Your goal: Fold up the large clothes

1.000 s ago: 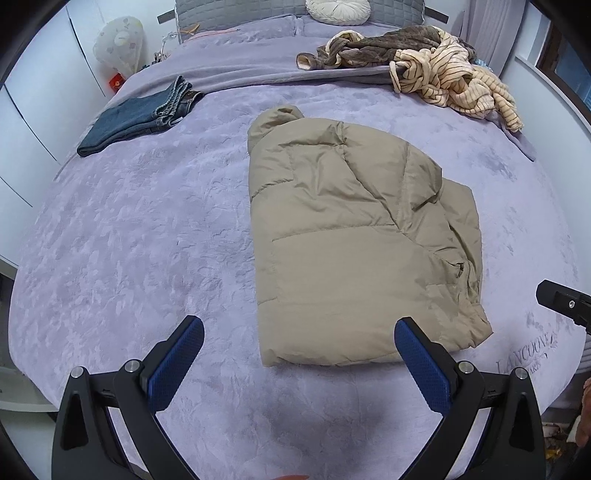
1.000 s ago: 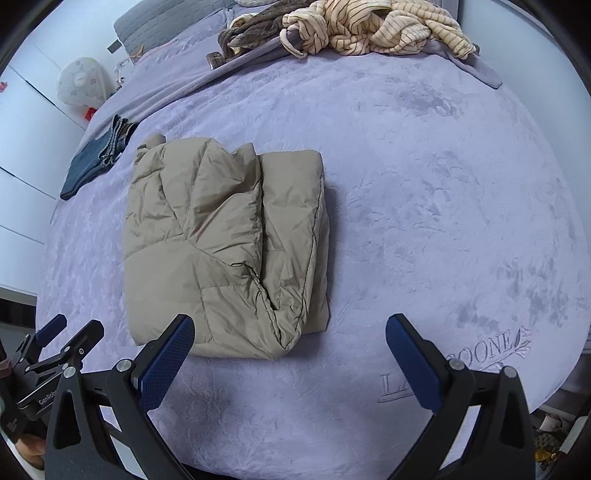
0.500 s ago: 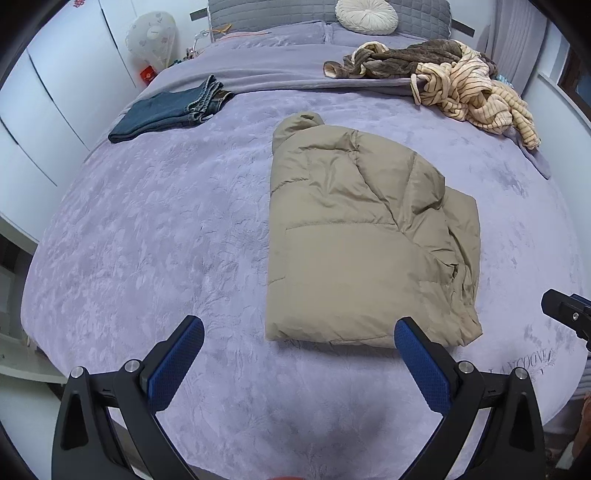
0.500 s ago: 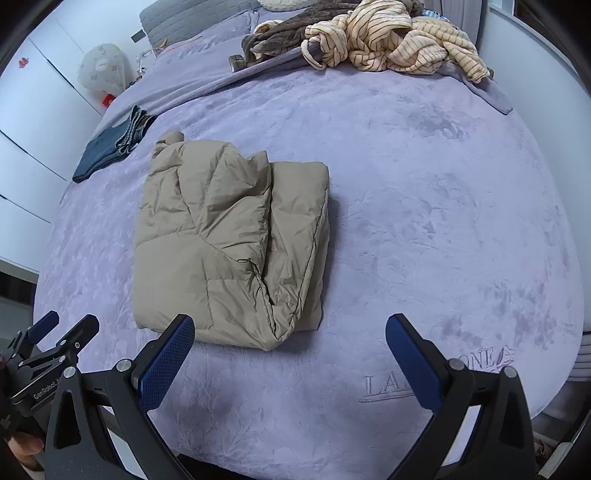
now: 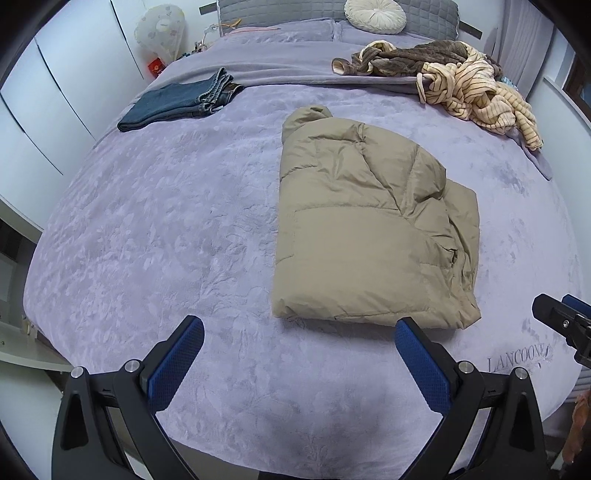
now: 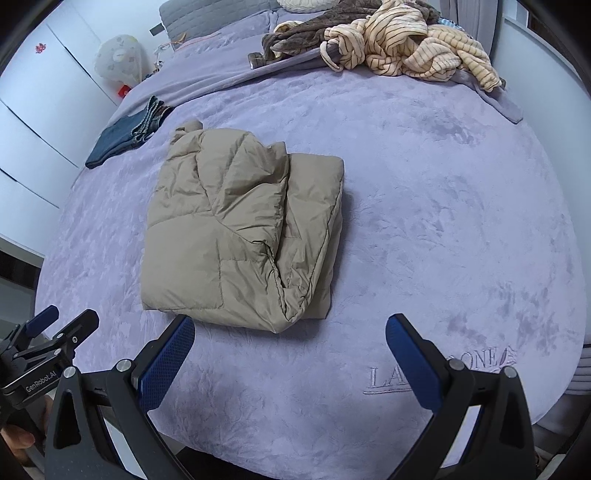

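Note:
A tan puffer jacket (image 5: 365,229) lies folded into a thick rectangle in the middle of the lilac bed; the right wrist view shows the same jacket (image 6: 236,236) with its layered edge turned toward me. My left gripper (image 5: 299,354) hovers open above the bed's near edge, short of the jacket's hem, holding nothing. My right gripper (image 6: 290,350) is open too, to the right of the jacket's near corner, empty. The tip of the right gripper shows at the left wrist view's right edge.
Folded blue jeans (image 5: 181,99) lie at the bed's far left. A heap of striped and brown clothes (image 5: 461,81) sits at the far right near a round cushion (image 5: 373,14). White wardrobe doors (image 5: 44,96) stand left of the bed (image 5: 147,221).
Both grippers have pulled back and up from the jacket, so more of the bed and its near edge shows. The jacket has stayed as it was.

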Demonstrator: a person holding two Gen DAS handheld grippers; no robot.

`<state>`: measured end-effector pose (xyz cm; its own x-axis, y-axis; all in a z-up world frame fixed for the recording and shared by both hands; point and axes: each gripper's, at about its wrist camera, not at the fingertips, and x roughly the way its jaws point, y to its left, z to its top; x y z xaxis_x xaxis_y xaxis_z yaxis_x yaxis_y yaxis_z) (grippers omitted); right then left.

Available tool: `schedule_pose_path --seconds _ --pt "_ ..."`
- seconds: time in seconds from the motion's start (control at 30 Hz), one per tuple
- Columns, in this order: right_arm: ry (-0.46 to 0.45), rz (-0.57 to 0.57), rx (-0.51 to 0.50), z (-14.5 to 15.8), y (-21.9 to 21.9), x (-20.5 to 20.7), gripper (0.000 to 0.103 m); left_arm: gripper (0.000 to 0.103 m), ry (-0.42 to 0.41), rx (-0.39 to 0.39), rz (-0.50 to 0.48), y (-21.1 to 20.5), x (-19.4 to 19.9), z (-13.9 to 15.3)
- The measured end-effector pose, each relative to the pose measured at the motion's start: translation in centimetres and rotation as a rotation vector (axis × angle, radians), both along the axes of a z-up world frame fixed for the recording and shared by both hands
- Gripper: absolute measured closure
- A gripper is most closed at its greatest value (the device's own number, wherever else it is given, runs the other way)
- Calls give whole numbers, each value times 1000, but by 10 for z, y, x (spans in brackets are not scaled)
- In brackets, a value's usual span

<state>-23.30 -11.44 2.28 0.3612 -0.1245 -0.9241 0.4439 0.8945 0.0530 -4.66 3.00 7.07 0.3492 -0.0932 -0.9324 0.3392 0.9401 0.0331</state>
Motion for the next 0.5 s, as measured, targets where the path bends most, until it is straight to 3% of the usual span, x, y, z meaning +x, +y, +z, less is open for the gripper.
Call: schedule_pose_path --seconds 0.33,0.5 --pt "-17 -141 -9 -15 29 18 0 0 35 12 -111 25 40 -16" --pt "-6 -168 -33 -13 41 23 0 0 39 -16 -119 29 52 -16"
